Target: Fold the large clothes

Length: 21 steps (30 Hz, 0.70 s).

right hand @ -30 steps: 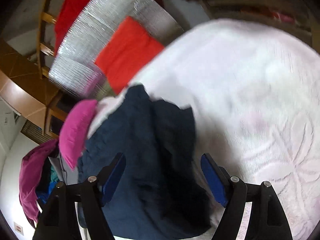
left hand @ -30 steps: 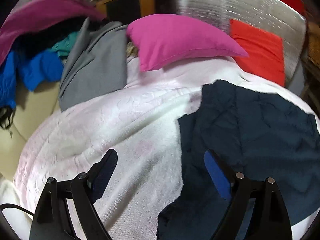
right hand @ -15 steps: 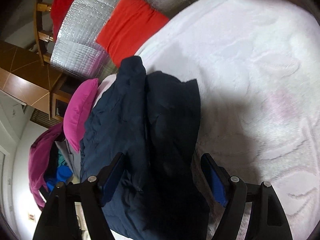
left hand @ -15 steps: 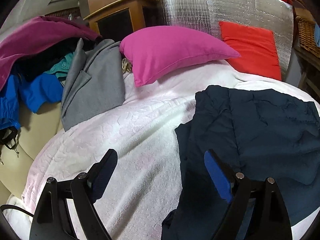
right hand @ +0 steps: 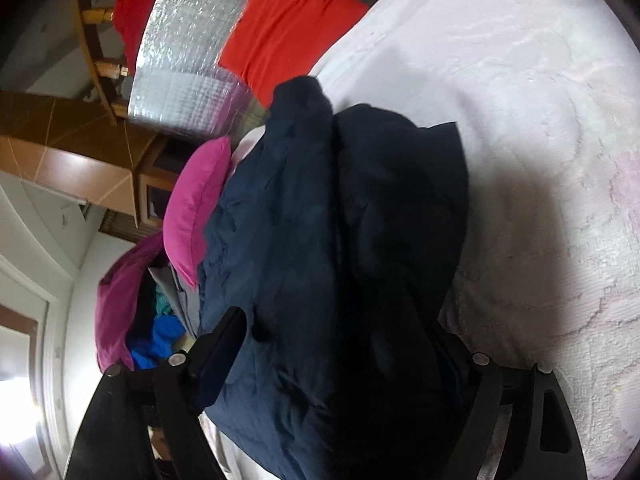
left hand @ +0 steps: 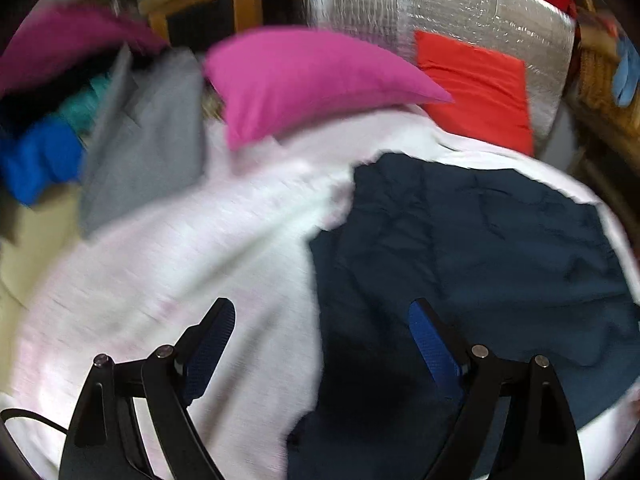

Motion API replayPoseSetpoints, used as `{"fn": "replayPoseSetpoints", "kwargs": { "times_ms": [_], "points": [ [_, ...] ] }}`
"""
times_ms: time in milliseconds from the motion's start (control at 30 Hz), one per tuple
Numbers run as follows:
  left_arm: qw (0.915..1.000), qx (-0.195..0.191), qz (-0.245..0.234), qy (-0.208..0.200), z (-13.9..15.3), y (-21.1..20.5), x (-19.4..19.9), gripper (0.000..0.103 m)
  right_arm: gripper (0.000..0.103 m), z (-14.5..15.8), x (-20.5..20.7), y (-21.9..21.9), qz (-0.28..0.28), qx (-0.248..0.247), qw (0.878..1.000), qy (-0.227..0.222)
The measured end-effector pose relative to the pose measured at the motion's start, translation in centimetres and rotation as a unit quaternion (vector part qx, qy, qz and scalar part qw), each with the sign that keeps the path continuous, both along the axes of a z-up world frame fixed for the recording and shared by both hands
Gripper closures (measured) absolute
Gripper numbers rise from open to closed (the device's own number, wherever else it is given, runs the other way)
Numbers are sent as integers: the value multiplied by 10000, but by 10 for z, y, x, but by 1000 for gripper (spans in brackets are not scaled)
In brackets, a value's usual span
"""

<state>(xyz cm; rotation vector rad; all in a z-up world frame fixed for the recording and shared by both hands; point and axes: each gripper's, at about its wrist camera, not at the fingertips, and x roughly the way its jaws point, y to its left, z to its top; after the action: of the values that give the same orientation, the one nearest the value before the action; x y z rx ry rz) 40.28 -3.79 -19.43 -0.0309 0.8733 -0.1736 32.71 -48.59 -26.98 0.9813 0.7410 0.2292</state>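
A large dark navy garment (left hand: 480, 264) lies on the white bedspread (left hand: 180, 264), partly folded over itself. My left gripper (left hand: 320, 340) is open above the garment's left edge, one finger over the spread, the other over the cloth. In the right wrist view the navy garment (right hand: 320, 260) fills the middle, with a folded flap on its right side. My right gripper (right hand: 340, 344) is open and low over it, the cloth bulging between the fingers and hiding the right fingertip.
A pink pillow (left hand: 312, 80) and a red cushion (left hand: 480, 88) lie at the head of the bed against a silver foil panel (left hand: 440, 8). A grey jacket (left hand: 140, 132) and a pile of blue, teal and magenta clothes (left hand: 40, 152) sit at the left. Wooden furniture stands behind.
My right gripper has moved down and closer onto the navy garment, which now fills the space between its fingers. My left gripper has shifted slightly; its view is blurred.
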Motion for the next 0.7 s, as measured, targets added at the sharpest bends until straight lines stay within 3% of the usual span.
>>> {"fn": "replayPoseSetpoints", "kwargs": {
  "times_ms": [67,200,500,700],
  "points": [
    [9970,-630,-54,456,-10,8,8,14,15,-1,0,1,-9,2,10000,-12],
    [9799,-1620,124,1158,-33,23,21,14,15,-6,1,-1,-4,99,9999,-27],
    [9654,-2039,-83,1626,-51,13,26,14,14,-8,2,-5,195,56,9998,-85],
    [9506,-2444,-20,1913,-64,18,29,11,14,-10,2,-10,183,223,9995,-90]
  ]
}}
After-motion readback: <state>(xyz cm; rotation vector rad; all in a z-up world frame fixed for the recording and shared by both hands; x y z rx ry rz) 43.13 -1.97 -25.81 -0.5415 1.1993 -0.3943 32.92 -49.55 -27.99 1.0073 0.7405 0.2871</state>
